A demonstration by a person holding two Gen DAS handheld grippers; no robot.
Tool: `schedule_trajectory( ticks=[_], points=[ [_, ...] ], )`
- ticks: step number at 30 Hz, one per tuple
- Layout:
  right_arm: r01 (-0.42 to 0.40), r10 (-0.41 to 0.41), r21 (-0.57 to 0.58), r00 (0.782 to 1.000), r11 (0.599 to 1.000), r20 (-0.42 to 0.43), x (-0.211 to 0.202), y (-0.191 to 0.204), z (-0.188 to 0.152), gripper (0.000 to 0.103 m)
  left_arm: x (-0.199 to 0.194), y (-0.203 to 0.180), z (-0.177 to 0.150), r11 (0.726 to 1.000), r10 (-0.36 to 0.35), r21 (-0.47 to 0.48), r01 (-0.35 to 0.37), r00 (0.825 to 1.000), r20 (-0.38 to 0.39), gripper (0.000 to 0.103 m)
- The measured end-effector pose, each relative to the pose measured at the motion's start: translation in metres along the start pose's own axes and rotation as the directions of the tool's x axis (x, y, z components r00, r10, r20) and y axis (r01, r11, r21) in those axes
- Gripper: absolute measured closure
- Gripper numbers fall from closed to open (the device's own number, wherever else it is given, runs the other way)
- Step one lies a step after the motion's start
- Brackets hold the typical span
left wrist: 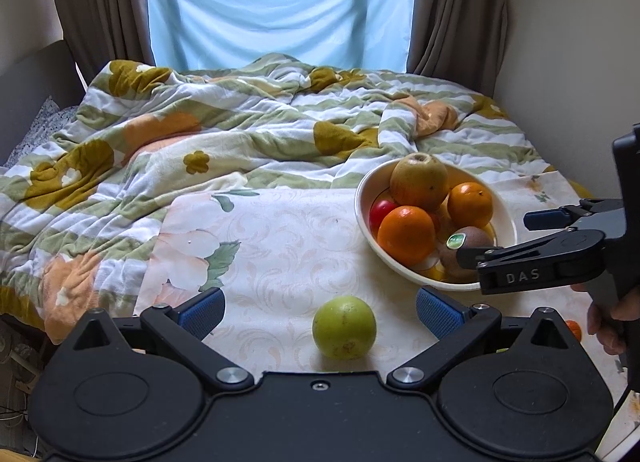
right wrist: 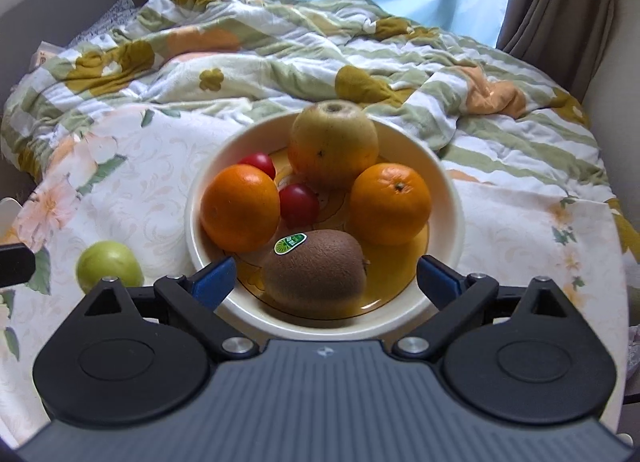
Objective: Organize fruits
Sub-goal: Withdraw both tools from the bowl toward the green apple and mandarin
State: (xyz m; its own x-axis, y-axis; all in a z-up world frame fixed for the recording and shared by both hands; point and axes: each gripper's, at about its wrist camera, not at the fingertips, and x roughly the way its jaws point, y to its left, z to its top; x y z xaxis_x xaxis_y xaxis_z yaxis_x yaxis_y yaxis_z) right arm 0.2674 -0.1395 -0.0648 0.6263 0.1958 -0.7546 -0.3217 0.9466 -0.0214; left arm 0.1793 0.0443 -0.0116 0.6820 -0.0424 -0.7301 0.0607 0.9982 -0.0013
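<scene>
Fruits in the bowl [right wrist: 452,198]: two oranges [right wrist: 240,208], two red ones, maybe tomatoes [right wrist: 298,204]; both grippers' fingers [right wrist: 214,280] wide, empty.

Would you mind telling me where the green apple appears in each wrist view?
Left wrist: green apple low centre, between the open left gripper fingers.
Right wrist: green apple lower left, outside the bowl.
Shared landmark: the stickered kiwi in the bowl.
</scene>
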Motion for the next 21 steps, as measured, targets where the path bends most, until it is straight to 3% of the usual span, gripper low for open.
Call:
schedule_trajectory(
  ticks=[11, 21],
  points=[
    [0.017, -0.02, 0.069, 0.999, 0.997, 0.046, -0.084, -0.013, -0.002, 0.0, -0.05, -0.014, 0.002, 1.0, -0.008, 0.03, 0.006, 0.998, 0.067, 0.0],
    [0.054, -0.072, 0.183, 0.993, 0.982, 0.091, -0.162, -0.051, -0.038, 0.0, -0.079, -0.045, -0.01, 0.999, -0.02, 0.036, 0.017, 0.995, 0.096, 0.0]
  ],
)
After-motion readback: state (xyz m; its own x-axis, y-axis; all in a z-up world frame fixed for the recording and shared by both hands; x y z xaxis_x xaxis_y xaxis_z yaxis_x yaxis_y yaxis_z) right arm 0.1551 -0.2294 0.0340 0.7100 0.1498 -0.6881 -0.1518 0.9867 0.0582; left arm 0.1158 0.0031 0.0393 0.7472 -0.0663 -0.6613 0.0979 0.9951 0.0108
